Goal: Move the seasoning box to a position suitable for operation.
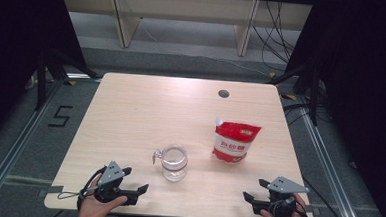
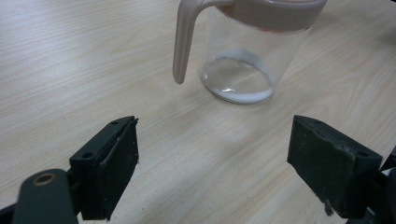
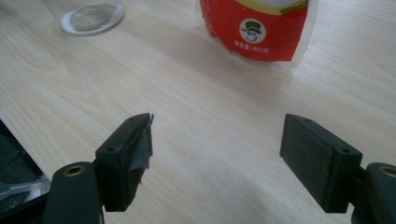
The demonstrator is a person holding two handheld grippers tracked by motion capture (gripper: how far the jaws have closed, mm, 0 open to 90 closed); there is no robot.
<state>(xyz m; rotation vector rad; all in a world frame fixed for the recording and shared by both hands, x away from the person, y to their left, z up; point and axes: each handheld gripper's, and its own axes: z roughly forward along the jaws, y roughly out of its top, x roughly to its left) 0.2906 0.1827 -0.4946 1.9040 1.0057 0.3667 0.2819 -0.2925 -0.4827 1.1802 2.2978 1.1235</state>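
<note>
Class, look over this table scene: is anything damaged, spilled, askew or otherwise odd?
One thing: in the right gripper view, the grey pad on one finger of the right tongs is frayed, its top corner peeling away. The clear plastic jug and the red-and-white pouch stand upright, nothing spilled.

Light wooden table, rounded corners, dark round hole near far edge. A clear jug with pale handle stood near the front; a red pouch stood right of it, apart.
</note>
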